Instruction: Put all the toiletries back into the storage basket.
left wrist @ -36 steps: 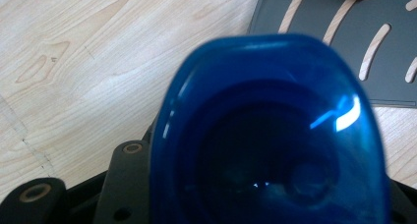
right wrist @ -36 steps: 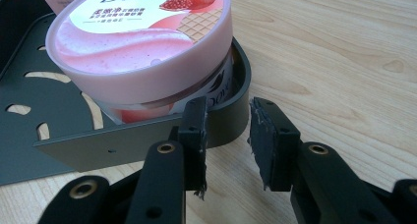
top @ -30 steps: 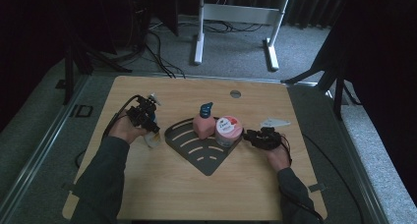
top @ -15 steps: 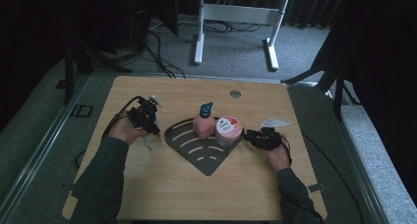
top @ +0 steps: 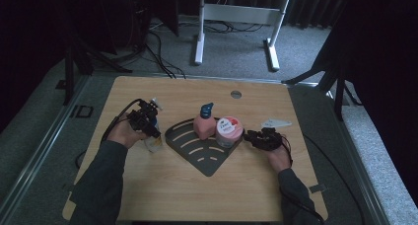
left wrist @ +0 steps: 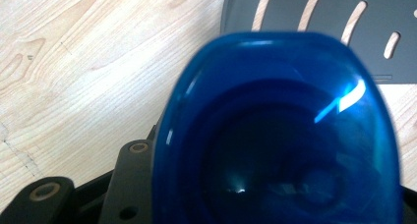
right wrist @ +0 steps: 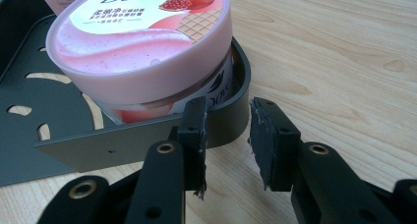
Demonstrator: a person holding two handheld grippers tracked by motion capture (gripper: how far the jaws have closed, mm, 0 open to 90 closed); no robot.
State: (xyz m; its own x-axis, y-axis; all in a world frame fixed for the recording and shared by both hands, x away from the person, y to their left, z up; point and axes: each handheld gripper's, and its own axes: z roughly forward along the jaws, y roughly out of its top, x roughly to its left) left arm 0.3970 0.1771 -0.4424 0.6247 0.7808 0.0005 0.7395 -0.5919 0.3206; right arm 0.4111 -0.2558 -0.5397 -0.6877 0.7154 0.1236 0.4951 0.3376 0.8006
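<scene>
Blue cap [left wrist: 280,130] sits tight in my left gripper [top: 146,120].
My right gripper [right wrist: 227,135] has a narrow gap, near the dark tray [right wrist: 236,111] holding the pink tub [right wrist: 147,42].

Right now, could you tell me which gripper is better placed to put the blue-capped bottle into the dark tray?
Left, I'd judge: the left gripper appears shut on the blue-capped bottle beside the tray; the right gripper is open and empty by the Dove jar.

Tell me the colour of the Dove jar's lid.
The lid is pink, with white and a pomegranate picture; it shows best in the right gripper view.
</scene>
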